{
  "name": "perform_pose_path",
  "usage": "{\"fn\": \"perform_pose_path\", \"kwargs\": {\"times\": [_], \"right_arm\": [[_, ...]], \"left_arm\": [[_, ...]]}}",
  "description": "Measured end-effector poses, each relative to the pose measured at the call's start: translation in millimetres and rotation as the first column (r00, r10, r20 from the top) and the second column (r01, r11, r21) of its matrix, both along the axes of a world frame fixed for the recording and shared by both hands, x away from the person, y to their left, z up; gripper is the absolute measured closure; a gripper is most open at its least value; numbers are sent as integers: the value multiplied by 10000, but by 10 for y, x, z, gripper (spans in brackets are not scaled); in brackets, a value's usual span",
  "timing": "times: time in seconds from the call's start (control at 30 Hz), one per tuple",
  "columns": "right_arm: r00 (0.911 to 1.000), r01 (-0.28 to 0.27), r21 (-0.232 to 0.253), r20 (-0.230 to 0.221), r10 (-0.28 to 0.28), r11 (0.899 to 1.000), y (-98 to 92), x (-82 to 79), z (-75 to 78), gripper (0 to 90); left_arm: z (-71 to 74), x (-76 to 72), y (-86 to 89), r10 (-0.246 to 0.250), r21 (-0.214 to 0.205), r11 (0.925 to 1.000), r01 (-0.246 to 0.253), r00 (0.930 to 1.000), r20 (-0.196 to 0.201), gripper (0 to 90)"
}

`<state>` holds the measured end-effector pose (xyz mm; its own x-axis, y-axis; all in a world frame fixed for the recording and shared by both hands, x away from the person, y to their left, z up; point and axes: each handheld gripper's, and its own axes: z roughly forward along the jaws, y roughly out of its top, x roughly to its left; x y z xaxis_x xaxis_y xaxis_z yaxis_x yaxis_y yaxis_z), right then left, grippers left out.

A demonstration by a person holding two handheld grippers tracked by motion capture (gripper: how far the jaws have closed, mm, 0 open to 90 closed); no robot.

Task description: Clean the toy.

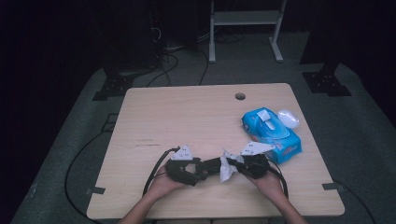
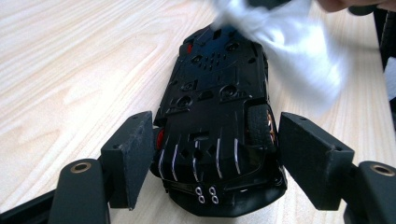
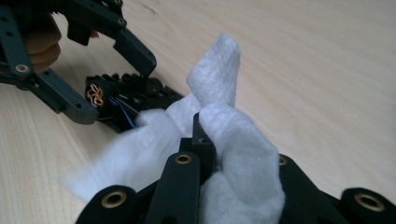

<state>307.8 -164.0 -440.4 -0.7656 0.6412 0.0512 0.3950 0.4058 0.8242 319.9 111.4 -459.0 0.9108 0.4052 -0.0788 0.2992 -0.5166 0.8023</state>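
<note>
A black toy car (image 1: pixel 212 164) lies underside up, low over the wooden table (image 1: pixel 187 116) near its front edge. My left gripper (image 1: pixel 201 171) is shut on it; in the left gripper view the jaws (image 2: pixel 215 140) press the car's (image 2: pixel 215 88) two sides near one end. My right gripper (image 1: pixel 236 167) is shut on a white wipe (image 1: pixel 226 169). The wipe (image 2: pixel 289 42) rests against the car's far end. In the right gripper view the wipe (image 3: pixel 233 135) bunches around the jaws (image 3: pixel 205 135), with the car (image 3: pixel 135 95) and the left gripper (image 3: pixel 109 86) beyond it.
A blue pack of wipes (image 1: pixel 271 133) lies at the table's right side, with a white rounded object (image 1: pixel 288 117) behind it. A cable hole (image 1: pixel 240 96) is near the back edge. Cables trail on the floor at the left.
</note>
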Motion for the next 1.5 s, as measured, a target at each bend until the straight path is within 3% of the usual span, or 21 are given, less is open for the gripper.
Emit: {"fn": "perform_pose_path", "kwargs": {"times": [0.1, 0.27, 0.43, 0.5, 0.57, 0.67, 0.7, 0.77, 0.83, 0.9, 0.97, 1.0, 1.07, 1.13, 1.23, 1.33, 1.43, 1.5], "right_arm": [[10000, -8, -511, -71, 5, 9987, 30, -14, -59, 815], [9996, 13, -462, -267, -25, 9989, 19, -18, -101, 815], [9987, -29, -753, -503, -9, 9972, 20, -29, -181, 814], [9979, -16, -517, -653, -18, 9987, 5, -36, -182, 814], [9986, -8, -557, -528, -22, 9984, 24, -44, -167, 814], [9991, -191, -242, -391, 182, 9995, 99, -41, -119, 815], [9991, -234, -231, -366, 225, 9995, 135, -40, -109, 815], [9986, -488, -278, -231, 482, 9984, 247, -30, -93, 815], [9964, -839, -179, -162, 836, 9963, 402, -23, -85, 815], [9921, -1250, -250, 38, 1252, 9918, 555, -36, -89, 815], [9881, -1511, -677, 175, 1526, 9862, 681, -60, -121, 815], [9879, -1500, -747, 279, 1525, 9859, 703, -70, -140, 815], [9890, -1473, -514, 44, 1477, 9878, 669, -54, -144, 815], [9903, -1388, -377, -5, 1389, 9896, 624, -57, -149, 815], [9936, -1125, -362, 100, 1129, 9930, 586, -68, -159, 815], [9946, -972, -484, 315, 988, 9941, 611, -95, -161, 815], [9883, -1455, -500, 384, 1474, 9881, 719, -163, -170, 815], [9840, -1614, -798, 630, 1666, 9837, 786, -195, -169, 813]], "left_arm": [[-1, 3, 19, -16, -130, 9999, 16, 10000, 52, 330], [-2, -5, 13, -46, -65, 10000, 47, 9999, 160, 324], [-23, -7, 4, 62, 408, 9991, -71, 9997, 231, 198], [-43, 6, 4, 56, 436, 9990, -59, 9999, 84, 172], [-64, 21, -5, 23, 532, 9986, -31, 9999, 158, 171], [-105, 35, -29, -160, 692, 9975, 154, 9998, 81, 173], [-120, 35, -34, -404, 969, 9946, 383, 9990, 200, 203], [-129, 16, -57, -506, 913, 9946, 488, 9986, 179, 233], [-125, -4, -76, -577, 1041, 9932, 529, 9974, 442, 255], [-126, -3, -74, -585, 1063, 9929, 533, 9972, 467, 256], [-126, -1, -63, -555, 1082, 9929, 502, 9974, 464, 255], [-126, -2, -60, -548, 1077, 9929, 496, 9974, 461, 253], [-132, -9, -64, -492, 1110, 9928, 453, 9983, 324, 203], [-150, -18, -71, -549, 1402, 9889, 497, 9979, 333, 172], [-171, -23, -77, -506, 1546, 9870, 442, 9980, 379, 188], [-168, -11, -76, -545, 1407, 9889, 475, 9975, 458, 240], [-161, -14, -80, -637, 1465, 9877, 548, 9963, 569, 246], [-163, -10, -72, -655, 1435, 9880, 571, 9964, 545, 246]]}}
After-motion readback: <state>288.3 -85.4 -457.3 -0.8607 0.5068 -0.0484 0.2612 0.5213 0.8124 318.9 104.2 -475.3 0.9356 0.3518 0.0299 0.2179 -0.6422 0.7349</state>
